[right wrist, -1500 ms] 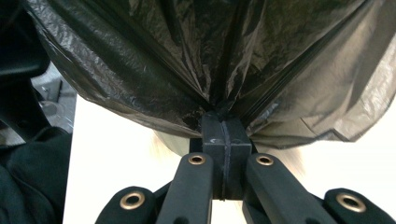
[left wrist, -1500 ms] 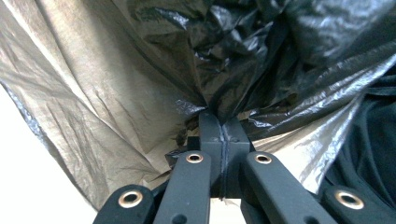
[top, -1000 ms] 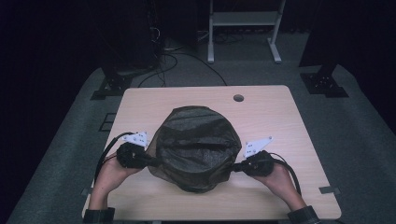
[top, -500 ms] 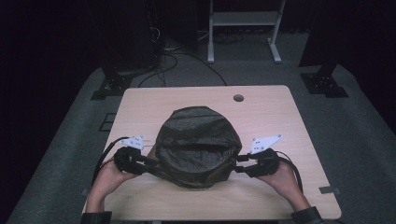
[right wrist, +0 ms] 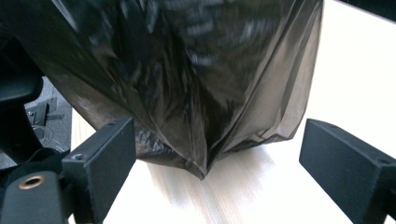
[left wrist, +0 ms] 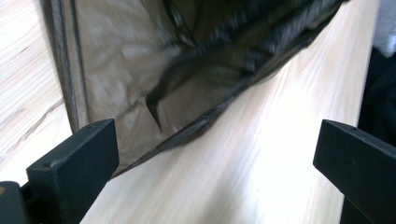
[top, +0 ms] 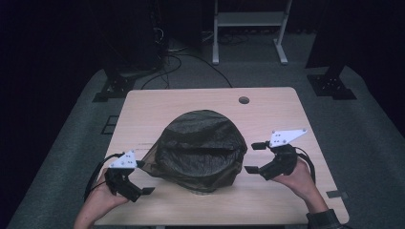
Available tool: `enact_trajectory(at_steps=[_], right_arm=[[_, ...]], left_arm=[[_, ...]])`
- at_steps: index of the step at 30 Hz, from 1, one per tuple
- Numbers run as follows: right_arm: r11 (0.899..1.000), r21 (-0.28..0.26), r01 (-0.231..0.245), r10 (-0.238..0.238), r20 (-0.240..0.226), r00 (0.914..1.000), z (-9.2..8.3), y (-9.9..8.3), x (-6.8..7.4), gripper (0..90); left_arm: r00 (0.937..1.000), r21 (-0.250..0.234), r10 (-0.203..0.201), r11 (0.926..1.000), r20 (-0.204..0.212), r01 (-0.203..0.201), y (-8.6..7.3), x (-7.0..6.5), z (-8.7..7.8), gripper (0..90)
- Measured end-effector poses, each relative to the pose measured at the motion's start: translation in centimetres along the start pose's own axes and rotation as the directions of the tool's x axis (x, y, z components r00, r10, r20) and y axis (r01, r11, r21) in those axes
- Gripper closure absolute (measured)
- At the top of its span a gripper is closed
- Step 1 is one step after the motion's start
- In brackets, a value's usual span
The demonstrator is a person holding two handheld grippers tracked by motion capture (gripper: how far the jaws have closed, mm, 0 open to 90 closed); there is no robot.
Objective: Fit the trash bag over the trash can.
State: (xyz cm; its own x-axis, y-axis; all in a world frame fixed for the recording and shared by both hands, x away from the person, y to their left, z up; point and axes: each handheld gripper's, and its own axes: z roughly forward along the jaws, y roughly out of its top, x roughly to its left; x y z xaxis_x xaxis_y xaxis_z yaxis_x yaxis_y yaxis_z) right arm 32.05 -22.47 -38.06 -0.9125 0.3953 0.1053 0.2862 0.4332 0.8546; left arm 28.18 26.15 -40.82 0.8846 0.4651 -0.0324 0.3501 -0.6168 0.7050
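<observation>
Both grippers, left (top: 143,188) and right (top: 253,157), are opening, empty; you are withdrawing them level, clearing the bag (top: 198,150) without snagging.

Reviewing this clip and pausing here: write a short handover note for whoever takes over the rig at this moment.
Left gripper: open, jaws just opened, nothing between them, beside the bag's left edge.
Right gripper: open, jaws just opened, nothing held, off the bag's right side.
Dark plastic bag: lies puffed up mid-table, touched by neither gripper.
Done: both sides of the bag released.
Left: cannot tell the next step from here; probably re-grip or flatten the bag.
</observation>
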Motion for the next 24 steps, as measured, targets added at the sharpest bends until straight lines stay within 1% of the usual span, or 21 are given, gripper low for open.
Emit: enact_trajectory(at_steps=[3,6,7,8,9,11,15,16,20,21,22,24], right_arm=[[1.000,-0.023,0.008,-0.008,0.005,1.0000,-0.7,0.6,0.0,9.4],[0.999,-0.039,0.014,-0.013,0.014,0.9998,-1.2,1.3,0.1,9.4],[0.999,-0.047,0.018,-0.017,0.018,0.9997,-1.3,1.6,0.1,9.4],[0.998,-0.052,0.020,-0.019,0.021,0.9996,-1.4,1.8,0.1,9.4],[0.998,-0.064,0.023,-0.022,0.019,0.9996,-1.6,2.1,0.2,9.4],[0.996,-0.079,0.031,-0.029,0.023,0.9993,-1.8,2.6,0.3,9.4],[0.994,-0.094,0.048,-0.046,0.021,0.9987,-2.2,3.9,0.5,9.4],[0.994,-0.094,0.053,-0.051,0.022,0.9984,-2.2,4.3,0.6,9.4],[0.992,-0.095,0.078,-0.077,0.023,0.9968,-2.4,5.5,0.9,9.4],[0.992,-0.095,0.084,-0.081,0.027,0.9963,-2.5,5.8,1.0,9.4],[0.991,-0.100,0.089,-0.086,0.026,0.9959,-2.5,6.0,1.1,9.4],[0.991,-0.101,0.093,-0.090,0.030,0.9955,-2.5,6.2,1.2,9.4]], left_arm=[[1.0000,0.016,-0.002,0.9999,0.005,0.002,-1.2,-0.4,0.5,0.0],[1.0000,0.036,0.000,0.9993,-0.002,0.000,-2.1,-0.4,1.4,0.0],[1.0000,0.039,0.005,0.9992,-0.005,-0.005,-2.2,-0.3,1.6,0.0],[0.9999,0.031,0.010,0.9995,-0.011,-0.009,-2.3,-0.2,2.0,0.0],[0.9999,0.031,0.007,0.9995,-0.010,-0.007,-2.4,-0.1,2.4,0.0],[0.9998,0.064,0.009,0.9979,-0.015,-0.008,-2.5,0.1,3.2,0.0],[0.9999,0.105,0.012,0.9944,-0.012,-0.010,-2.6,0.5,4.4,0.0],[0.9997,0.118,0.019,0.9929,-0.018,-0.016,-2.7,0.6,4.6,0.0],[0.9994,0.138,0.021,0.9902,-0.026,-0.017,-2.9,0.7,5.3,0.0],[0.9993,0.142,0.021,0.9898,-0.030,-0.016,-3.0,0.8,5.4,0.0],[0.9993,0.133,0.018,0.9910,-0.033,-0.014,-3.0,0.8,5.3,0.0],[0.9990,0.094,0.015,0.9955,-0.041,-0.011,-2.9,0.7,4.8,0.0]])
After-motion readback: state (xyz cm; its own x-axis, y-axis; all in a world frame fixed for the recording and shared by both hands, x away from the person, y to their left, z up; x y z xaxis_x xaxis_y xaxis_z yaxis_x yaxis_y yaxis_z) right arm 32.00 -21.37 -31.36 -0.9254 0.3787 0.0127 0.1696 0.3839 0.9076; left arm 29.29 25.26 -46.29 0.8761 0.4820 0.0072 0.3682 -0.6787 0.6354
